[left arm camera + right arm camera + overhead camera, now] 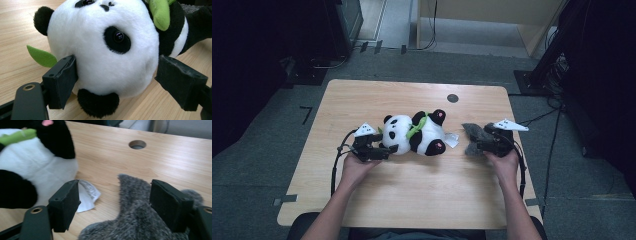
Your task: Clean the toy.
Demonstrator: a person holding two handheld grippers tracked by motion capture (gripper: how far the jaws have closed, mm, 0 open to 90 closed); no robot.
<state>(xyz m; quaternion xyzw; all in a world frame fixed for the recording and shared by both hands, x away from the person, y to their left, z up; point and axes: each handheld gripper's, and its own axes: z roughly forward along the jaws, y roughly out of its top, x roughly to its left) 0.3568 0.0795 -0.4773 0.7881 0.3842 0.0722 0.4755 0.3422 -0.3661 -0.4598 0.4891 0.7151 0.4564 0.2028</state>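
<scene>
A black-and-white panda plush (417,134) lies on its back in the middle of the wooden table (412,200), with a green bamboo piece (160,12) across its chest. My left gripper (384,149) holds its head (105,45): both pads press into the white fur at the sides, jaws wide. A grey furry piece (472,132) lies on the table to the right of the panda. My right gripper (474,145) stands open over it; the fur (132,202) lies between the jaws, and the left pad is clear of it.
A white label (86,195) sticks out from the panda's lower body towards the grey fur. A green felt leaf (41,56) lies beside the panda's head. A round cable hole (452,98) sits at the table's far side. Dark equipment and cables surround the table.
</scene>
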